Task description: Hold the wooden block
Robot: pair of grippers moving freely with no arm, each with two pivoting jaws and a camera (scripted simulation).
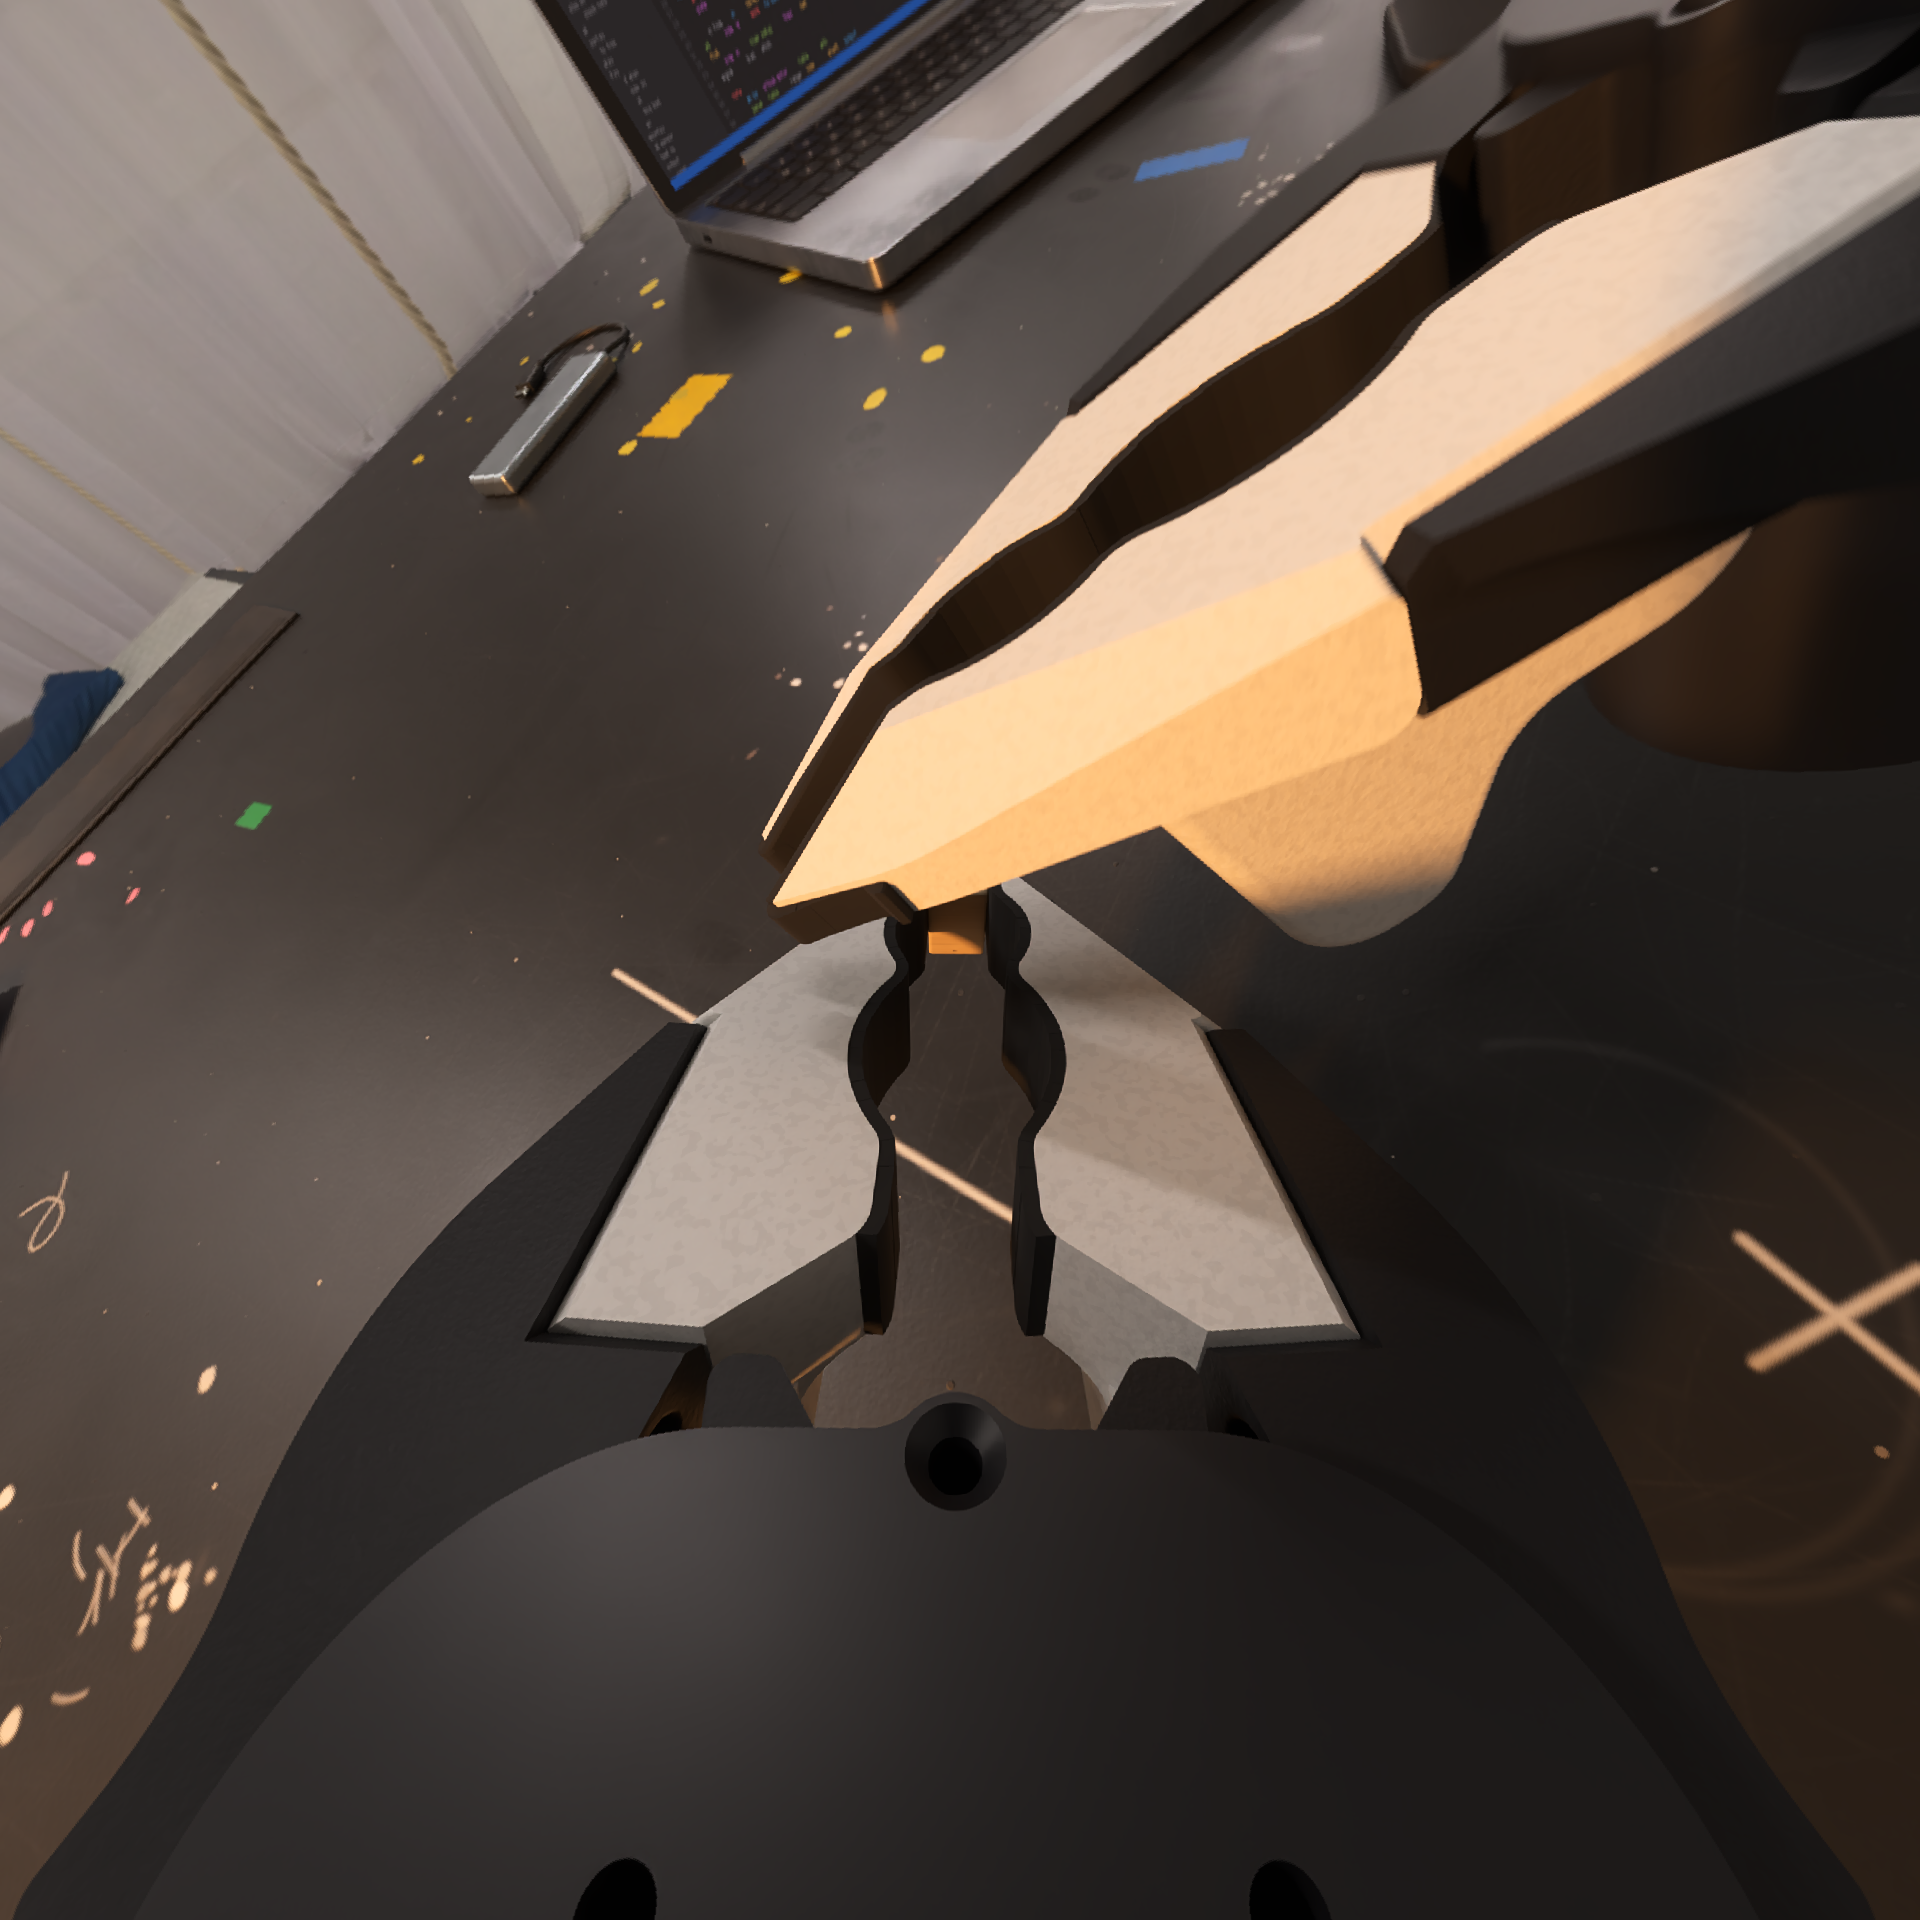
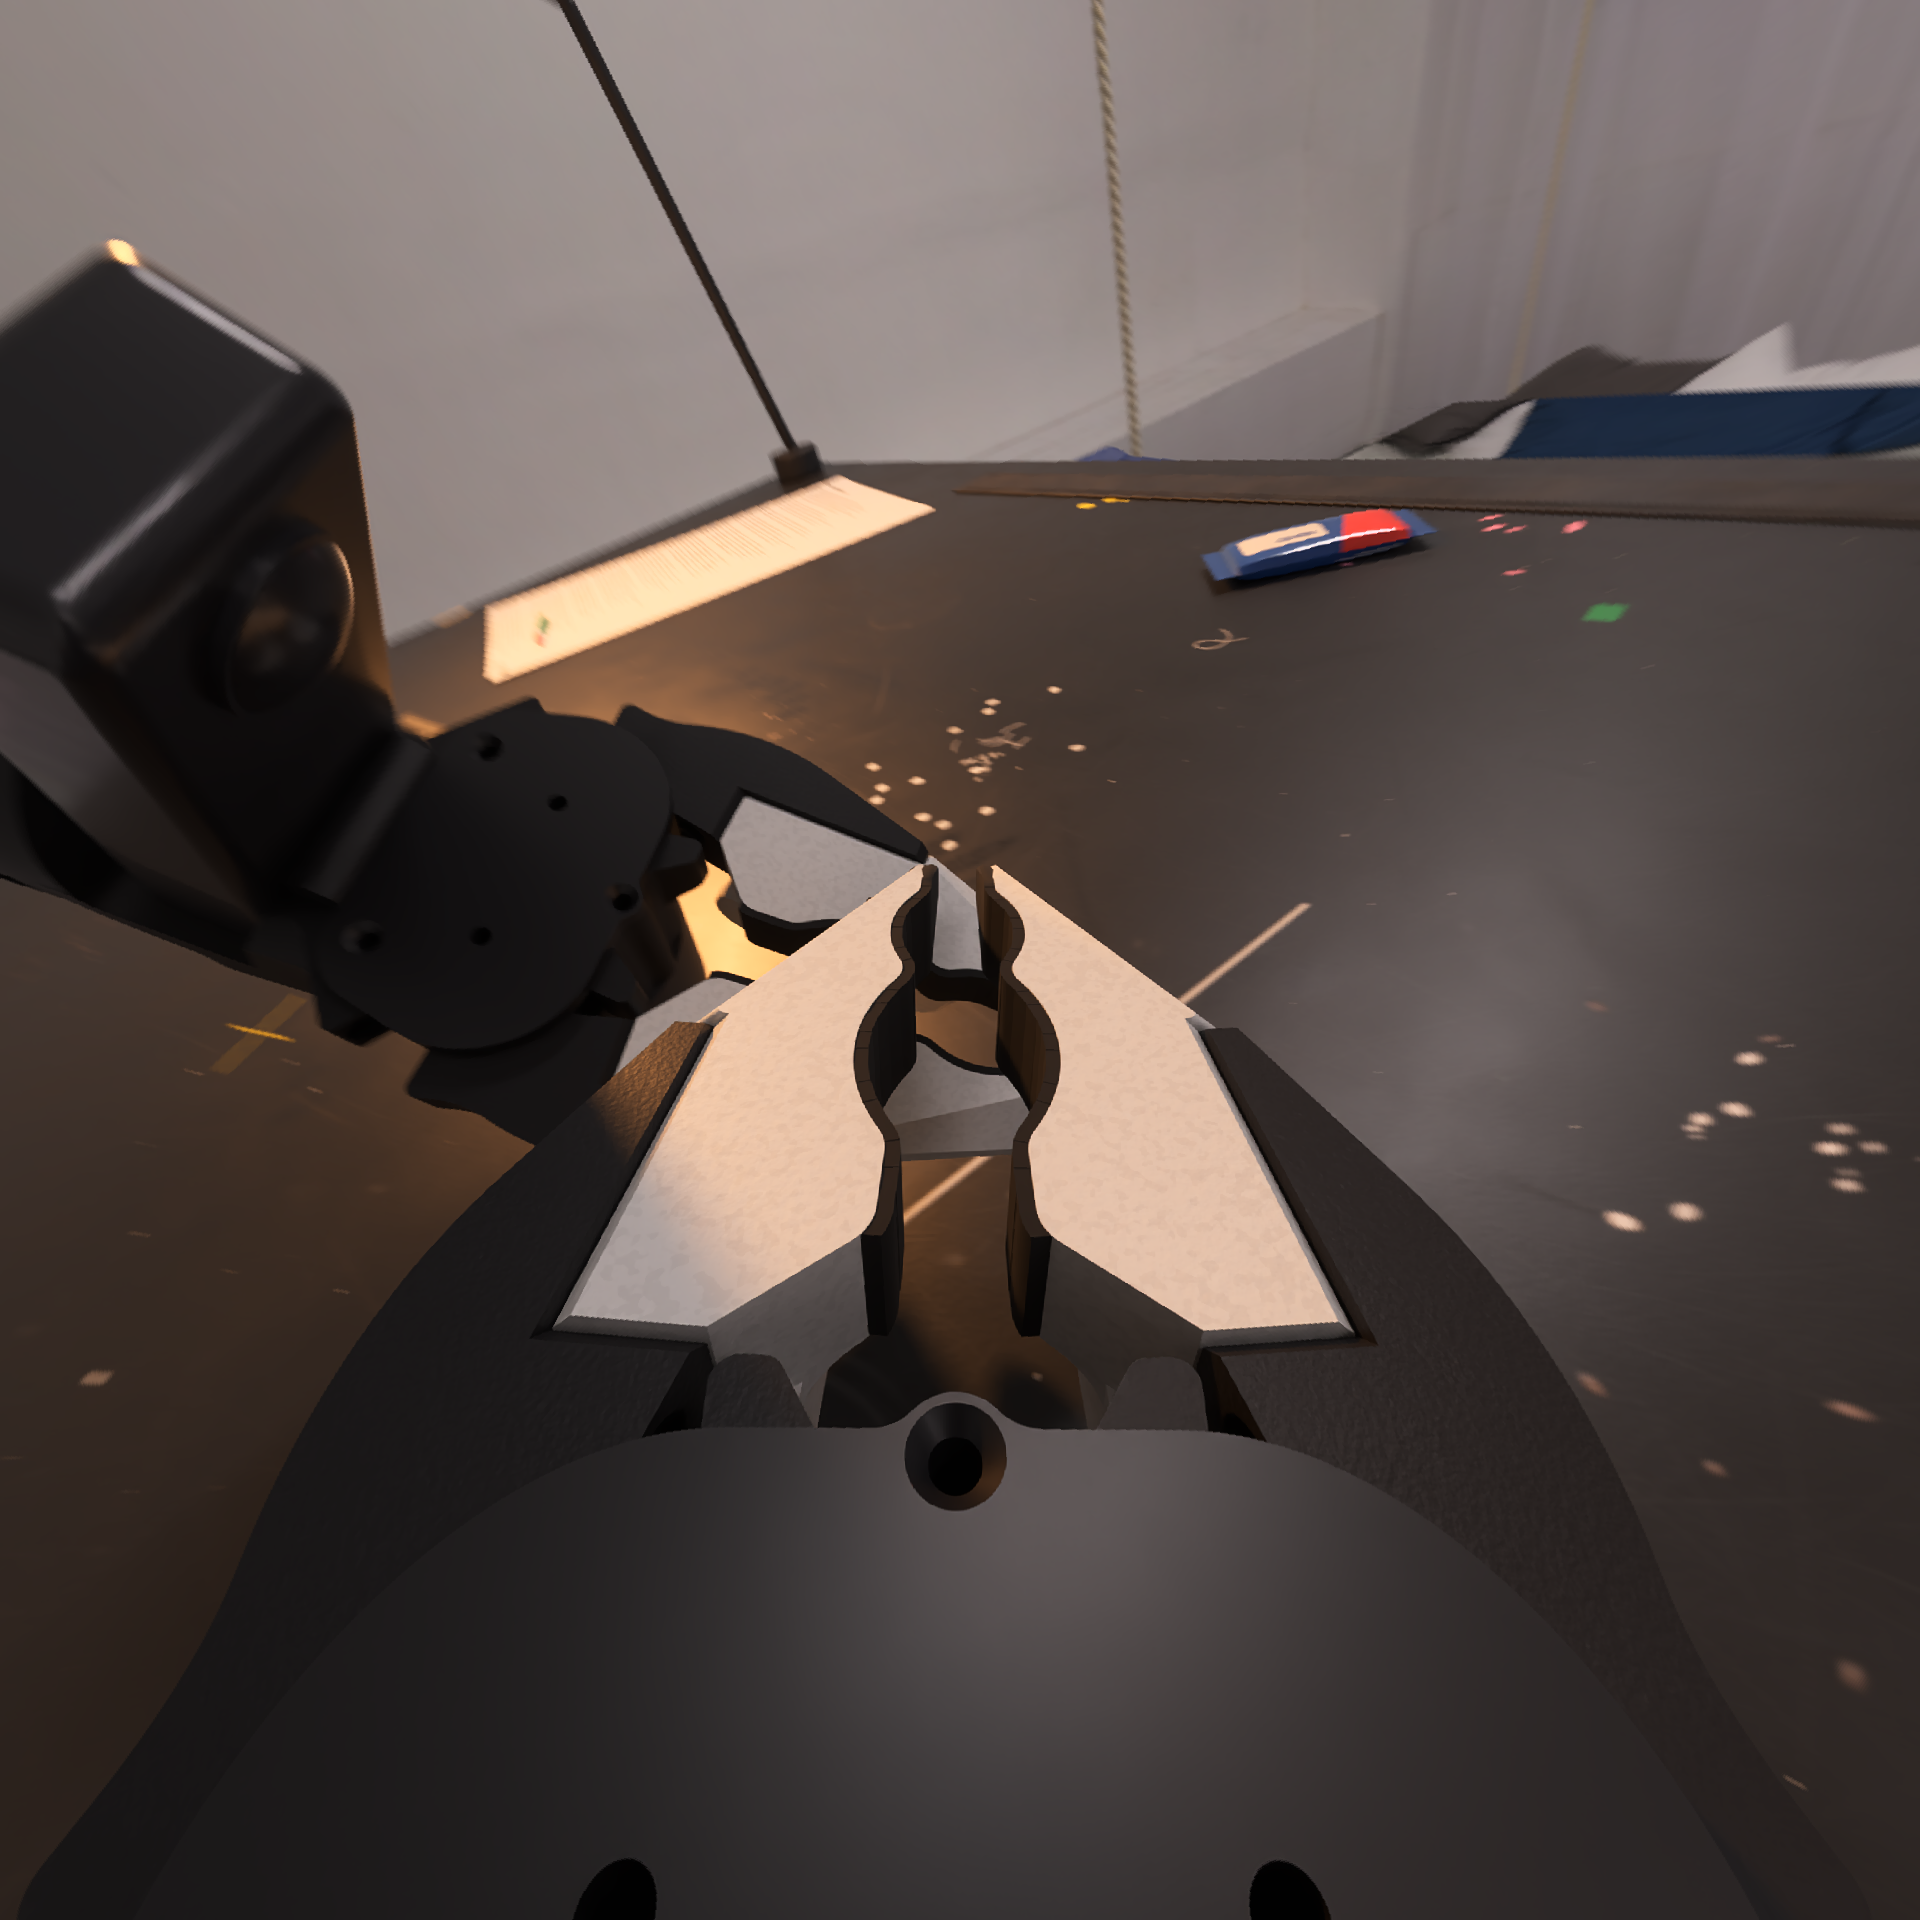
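Note:
The wooden block shows as a small tan piece pinched between the tips of my left gripper, which is shut on it just above the dark table. My right gripper reaches in from the upper right, and its tips cover the block's top. In the right wrist view my right gripper is closed to a narrow gap around a pale piece, the block. The left gripper comes in from the left, its fingers crossing mine at the tips. Most of the block is hidden.
An open laptop and a grey USB hub lie at the far side of the table. A blue and red wrapped bar, a lit sheet of paper and a thin lamp rod stand beyond the grippers.

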